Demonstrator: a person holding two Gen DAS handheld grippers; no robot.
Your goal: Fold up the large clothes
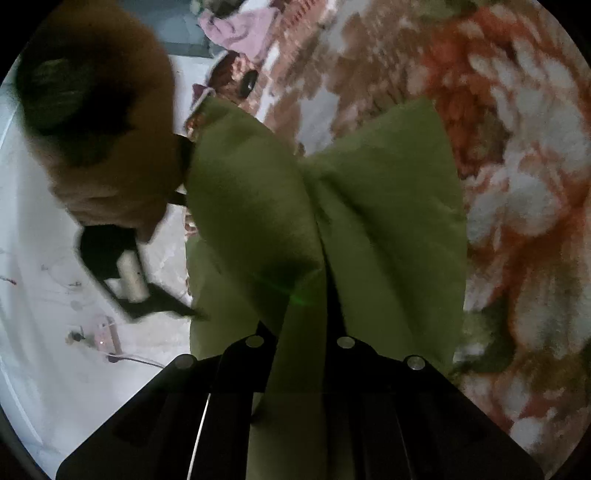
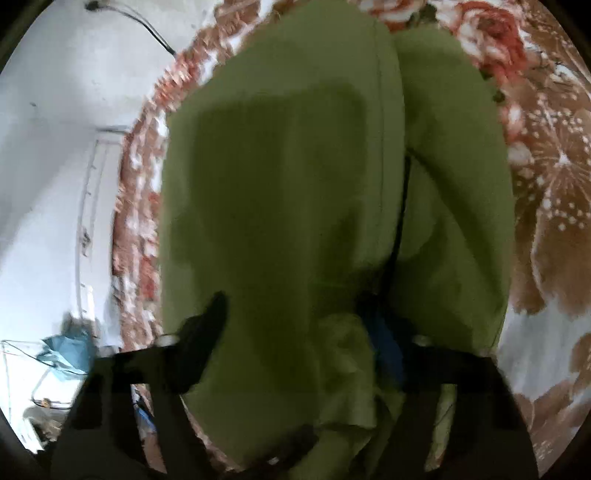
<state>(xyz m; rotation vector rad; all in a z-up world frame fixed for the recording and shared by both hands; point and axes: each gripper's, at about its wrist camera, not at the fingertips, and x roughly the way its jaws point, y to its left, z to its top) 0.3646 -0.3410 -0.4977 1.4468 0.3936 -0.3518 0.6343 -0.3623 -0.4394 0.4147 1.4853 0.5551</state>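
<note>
An olive-green garment [image 1: 369, 206] hangs bunched from my left gripper [image 1: 325, 295], which is shut on its cloth; the fingers are mostly hidden by the fabric. In the left wrist view the other gripper [image 1: 125, 273] and the hand holding it show at the left, touching the garment's left edge. In the right wrist view the same green garment [image 2: 280, 192] fills the middle and drapes between the fingers of my right gripper [image 2: 295, 325]. Its left finger [image 2: 203, 332] shows beside the cloth; the right one is mostly covered. The jaws stand apart around the fabric.
A floral red, brown and white bedspread [image 1: 517, 184] lies under the garment, also in the right wrist view [image 2: 546, 184]. A pink cloth [image 1: 240, 29] lies at the far end. A white wall [image 2: 55, 147] with a cable stands to the left.
</note>
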